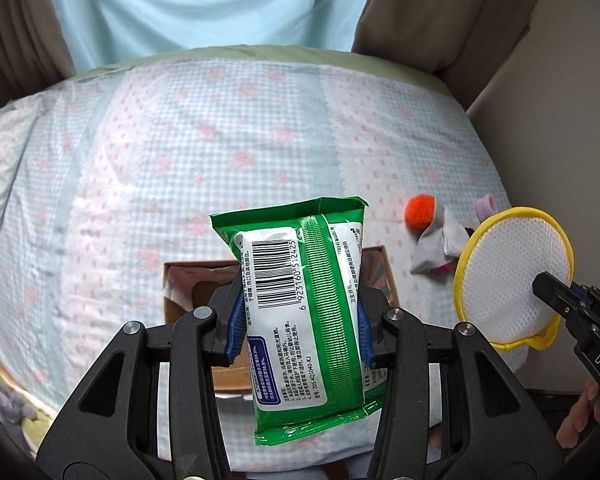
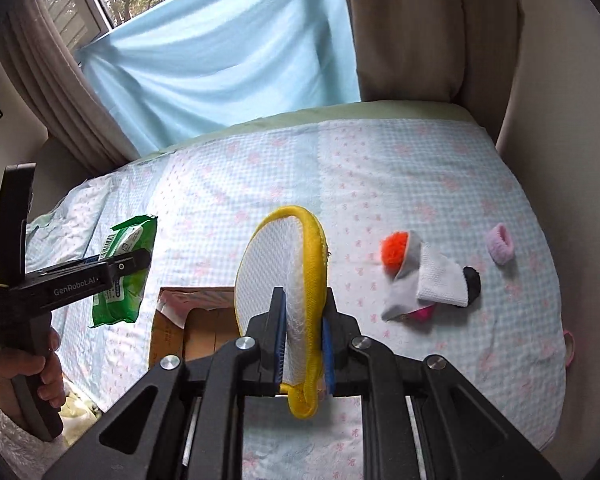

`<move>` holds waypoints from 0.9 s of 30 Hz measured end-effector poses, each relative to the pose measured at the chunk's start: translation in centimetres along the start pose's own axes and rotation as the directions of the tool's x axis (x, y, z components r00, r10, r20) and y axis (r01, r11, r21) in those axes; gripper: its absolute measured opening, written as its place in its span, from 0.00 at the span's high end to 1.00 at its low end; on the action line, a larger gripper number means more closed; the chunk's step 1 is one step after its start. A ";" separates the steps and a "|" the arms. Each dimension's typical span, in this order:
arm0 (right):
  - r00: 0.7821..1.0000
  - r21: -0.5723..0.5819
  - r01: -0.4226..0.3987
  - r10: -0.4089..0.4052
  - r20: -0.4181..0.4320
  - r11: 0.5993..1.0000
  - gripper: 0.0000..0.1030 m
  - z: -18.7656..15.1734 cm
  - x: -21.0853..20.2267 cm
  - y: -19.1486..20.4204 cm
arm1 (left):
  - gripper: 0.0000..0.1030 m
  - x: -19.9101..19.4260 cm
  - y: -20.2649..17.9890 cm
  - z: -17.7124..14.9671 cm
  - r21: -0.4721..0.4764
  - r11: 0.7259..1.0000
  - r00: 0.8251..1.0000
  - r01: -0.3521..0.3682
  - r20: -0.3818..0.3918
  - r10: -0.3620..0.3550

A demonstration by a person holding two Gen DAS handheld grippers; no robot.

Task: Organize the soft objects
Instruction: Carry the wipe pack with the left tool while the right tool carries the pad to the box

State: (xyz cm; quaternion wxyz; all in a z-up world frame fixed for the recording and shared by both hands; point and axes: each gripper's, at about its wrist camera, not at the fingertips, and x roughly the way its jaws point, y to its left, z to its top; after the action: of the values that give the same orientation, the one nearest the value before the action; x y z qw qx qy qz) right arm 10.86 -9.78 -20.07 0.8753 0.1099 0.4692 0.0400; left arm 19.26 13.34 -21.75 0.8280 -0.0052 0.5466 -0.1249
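Note:
My left gripper (image 1: 300, 316) is shut on a green pack of wet wipes (image 1: 300, 300) and holds it upright above an open cardboard box (image 1: 180, 292) on the bed. The pack also shows in the right wrist view (image 2: 126, 268). My right gripper (image 2: 303, 344) is shut on a round white mesh pouch with a yellow rim (image 2: 284, 280), held above the box (image 2: 192, 328). The pouch also shows at the right of the left wrist view (image 1: 512, 272). A pile of socks (image 2: 432, 280) with an orange pompom (image 2: 396, 250) and a lilac hair tie (image 2: 500, 244) lie on the bed to the right.
The bed has a blue checked cover with pink bows (image 2: 380, 168). A light blue sheet (image 2: 228, 56) hangs behind it between brown curtains (image 2: 400, 28). A wall runs along the bed's right side (image 2: 560, 80). The box stands near the bed's front edge.

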 end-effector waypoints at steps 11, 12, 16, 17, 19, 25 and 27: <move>0.984 -0.047 0.056 -0.063 -0.167 0.997 0.86 -2.7 9.3 8.5 | 0.61 7.9 7.0 -4.4 0.065 0.998 0.982 -0.001 -0.189 0.013; 0.980 -0.046 0.068 -0.075 -0.182 0.997 0.86 -3.0 10.1 8.6 | 0.61 8.8 6.9 -4.6 0.075 0.997 0.978 0.002 -0.207 0.014; 0.963 -0.020 0.101 -0.103 -0.249 0.995 0.86 -3.9 13.2 8.0 | 0.61 12.1 6.0 -5.6 0.109 0.994 0.964 0.015 -0.264 0.014; 0.957 -0.029 0.118 -0.121 -0.265 0.993 0.86 -4.0 14.0 7.9 | 0.61 12.8 5.8 -5.8 0.114 0.993 0.962 0.019 -0.274 0.013; 0.945 -0.046 0.131 -0.139 -0.295 0.990 0.86 -4.2 15.5 7.6 | 0.61 14.2 5.4 -6.0 0.127 0.992 0.955 0.025 -0.296 0.014; 0.913 -0.062 0.100 -0.117 -0.390 0.993 0.86 -4.7 20.2 6.7 | 0.61 18.0 5.2 -6.5 0.154 0.988 0.929 0.021 -0.368 0.038; 0.900 -0.060 0.091 -0.108 -0.423 0.994 0.86 -5.0 21.6 6.3 | 0.61 19.0 5.2 -6.6 0.166 0.986 0.921 0.020 -0.386 0.046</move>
State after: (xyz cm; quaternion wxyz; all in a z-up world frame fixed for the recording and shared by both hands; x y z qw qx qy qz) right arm 18.98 0.88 -38.86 0.7549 0.0573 0.6528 0.0273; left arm 21.38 15.17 -42.34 0.7015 0.0923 0.6876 -0.1632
